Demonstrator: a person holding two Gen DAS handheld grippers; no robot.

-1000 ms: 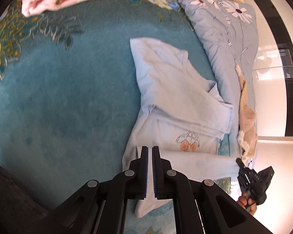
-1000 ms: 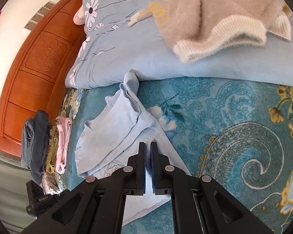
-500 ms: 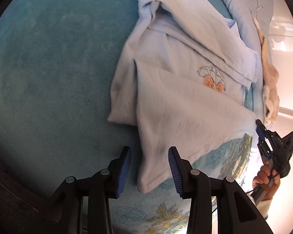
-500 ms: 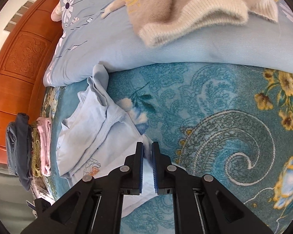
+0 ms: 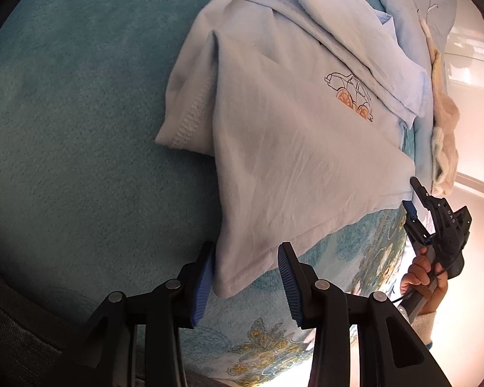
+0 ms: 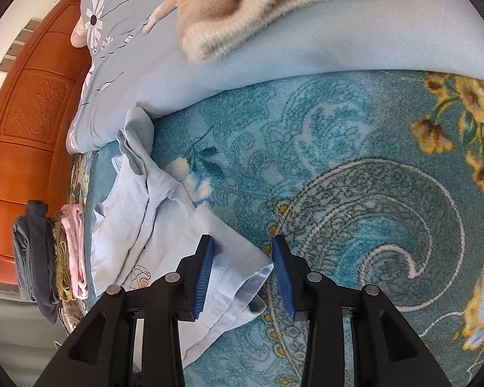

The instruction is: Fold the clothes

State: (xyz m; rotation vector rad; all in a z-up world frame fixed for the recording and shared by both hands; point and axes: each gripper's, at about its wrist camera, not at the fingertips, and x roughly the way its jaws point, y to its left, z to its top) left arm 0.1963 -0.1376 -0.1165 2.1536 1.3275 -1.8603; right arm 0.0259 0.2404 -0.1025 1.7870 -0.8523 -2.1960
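A pale blue shirt [image 5: 293,135] with a small car print [image 5: 350,92] lies partly folded on the teal bedspread [image 5: 74,122]. My left gripper [image 5: 247,277] is open, its jaws on either side of the shirt's near corner. My right gripper [image 6: 242,274] is open over the shirt's other hem corner [image 6: 242,274]; it also shows in the left wrist view [image 5: 411,196], held in a hand at the shirt's right edge. The shirt lies loose in the right wrist view [image 6: 164,235].
A pale blue flowered duvet [image 6: 274,51] with a beige fluffy sweater [image 6: 251,3] lies beyond the shirt. A stack of folded clothes [image 6: 48,258] sits at the left by the wooden headboard [image 6: 29,122]. The bedspread's floral pattern [image 6: 371,213] spreads to the right.
Both grippers carried the hem over and laid it down. The left opened half a second ago, the right has opened since. The lower part of the shirt now lies folded over itself.
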